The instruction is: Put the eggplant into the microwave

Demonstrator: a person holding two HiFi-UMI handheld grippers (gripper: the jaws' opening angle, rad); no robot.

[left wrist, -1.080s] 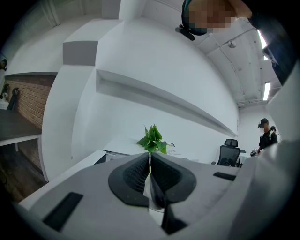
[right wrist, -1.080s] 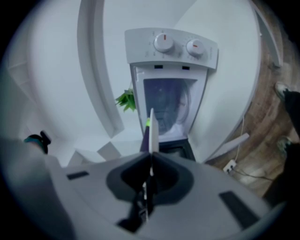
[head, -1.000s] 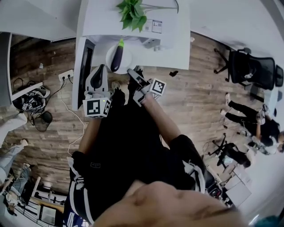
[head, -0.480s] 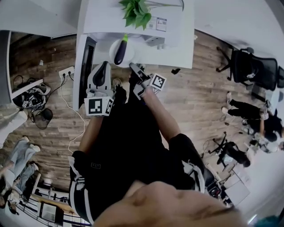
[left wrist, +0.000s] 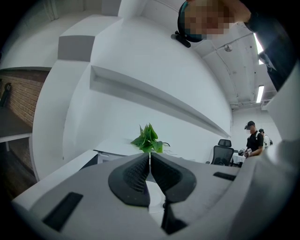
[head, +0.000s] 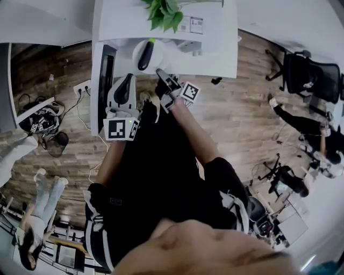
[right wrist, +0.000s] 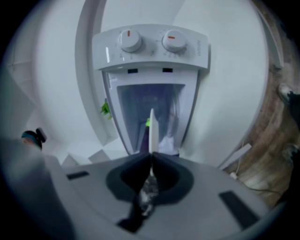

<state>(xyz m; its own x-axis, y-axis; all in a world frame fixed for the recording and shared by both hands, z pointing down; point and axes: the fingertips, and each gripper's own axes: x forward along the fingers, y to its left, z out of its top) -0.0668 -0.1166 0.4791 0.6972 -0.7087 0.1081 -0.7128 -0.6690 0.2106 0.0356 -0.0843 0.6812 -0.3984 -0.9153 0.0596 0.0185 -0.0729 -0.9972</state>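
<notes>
Right gripper (right wrist: 151, 155) clenched on plate (head: 138, 64) rim, eggplant (head: 145, 55) aboard; left gripper (left wrist: 150, 159) pinched shut, empty; microwave (head: 105, 80) at plate's 8 o'clock; plant (head: 165, 15) at 12.

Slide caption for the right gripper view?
Right gripper clamps a thin white plate rim edge-on, facing a white microwave with two dials.

A white table (head: 215, 53) bearing a leafy plant (head: 164, 16) stands on wood-plank floor (head: 236, 123), black office chair (head: 309, 80) nearby.

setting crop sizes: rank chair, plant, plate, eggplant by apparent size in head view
1. office chair
2. plant and plate: too alike to rank, and the top edge cuts the plant
3. eggplant, lying on the plate
</notes>
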